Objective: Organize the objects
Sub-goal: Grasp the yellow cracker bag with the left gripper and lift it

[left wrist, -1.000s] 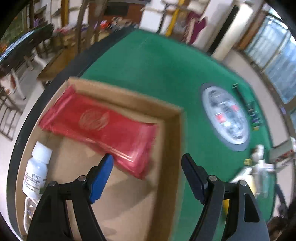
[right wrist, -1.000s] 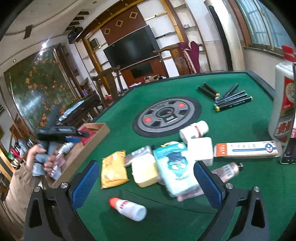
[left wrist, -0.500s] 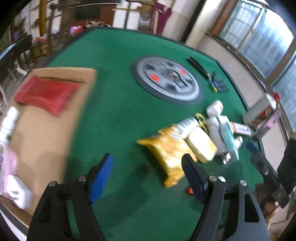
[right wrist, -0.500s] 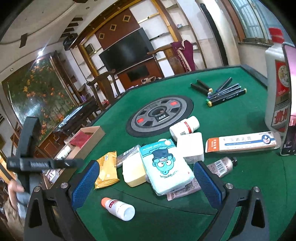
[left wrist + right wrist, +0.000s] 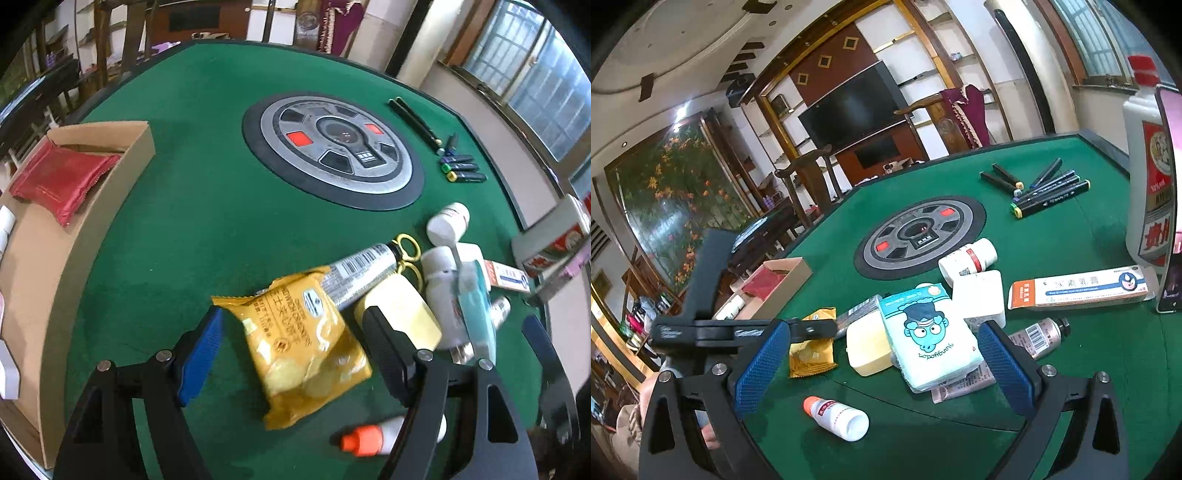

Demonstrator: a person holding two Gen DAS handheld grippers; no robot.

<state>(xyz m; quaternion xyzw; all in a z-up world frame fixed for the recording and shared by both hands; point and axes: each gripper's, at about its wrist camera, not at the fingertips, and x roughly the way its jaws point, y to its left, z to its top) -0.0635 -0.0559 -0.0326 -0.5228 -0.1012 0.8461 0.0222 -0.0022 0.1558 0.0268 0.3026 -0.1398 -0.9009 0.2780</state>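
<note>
Between my left gripper (image 5: 291, 350) fingers, spread wide and gripping nothing, lies the yellow snack packet (image 5: 303, 339) flat on the green tabletop (image 5: 192, 221), its long axis slanting from near right to far left. My right gripper (image 5: 882, 363) is open and empty too, with a small white bottle (image 5: 836, 413) lying on its side just ahead, orange cap to the left. Beyond sits the pile: a blue tissue pack (image 5: 929, 339), a cream soap bar (image 5: 866, 345), tubes. Only my left view shows the red packet (image 5: 61, 179) clearly inside the cardboard box (image 5: 122, 177); only the right shows the television (image 5: 855, 103).
</note>
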